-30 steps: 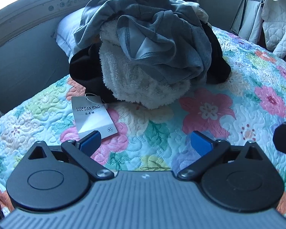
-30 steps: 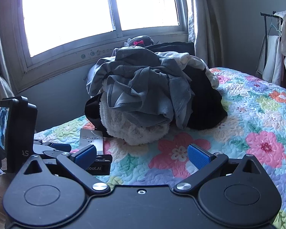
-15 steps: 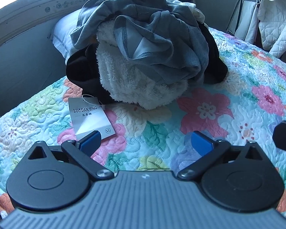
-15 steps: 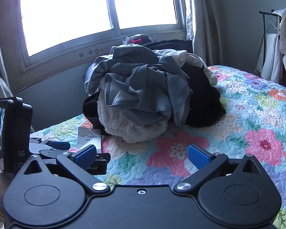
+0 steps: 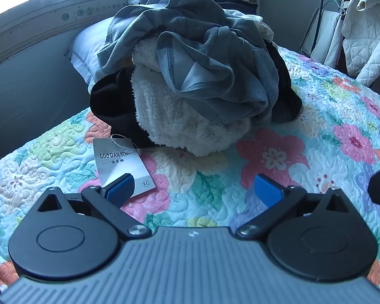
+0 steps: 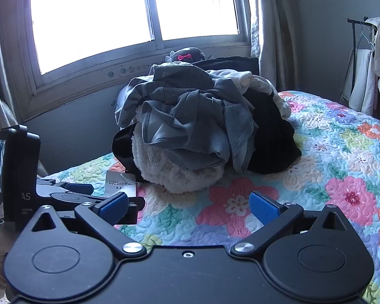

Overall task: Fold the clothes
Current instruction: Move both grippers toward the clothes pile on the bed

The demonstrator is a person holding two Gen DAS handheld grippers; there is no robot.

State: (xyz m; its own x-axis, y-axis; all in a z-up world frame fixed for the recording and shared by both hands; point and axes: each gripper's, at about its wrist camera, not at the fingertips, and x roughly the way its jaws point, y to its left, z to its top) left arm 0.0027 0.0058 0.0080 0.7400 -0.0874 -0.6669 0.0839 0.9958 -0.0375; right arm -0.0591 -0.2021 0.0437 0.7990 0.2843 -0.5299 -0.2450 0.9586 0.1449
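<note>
Both grippers, left [image 5: 193, 190] and right [image 6: 187, 206], gape empty | clothes pile [image 5: 190, 76] ahead, apart

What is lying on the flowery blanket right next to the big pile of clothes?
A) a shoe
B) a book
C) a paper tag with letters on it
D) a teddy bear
C: a white paper tag printed with letters lies flat on the blanket, tied by a string to the pile of clothes.
</note>
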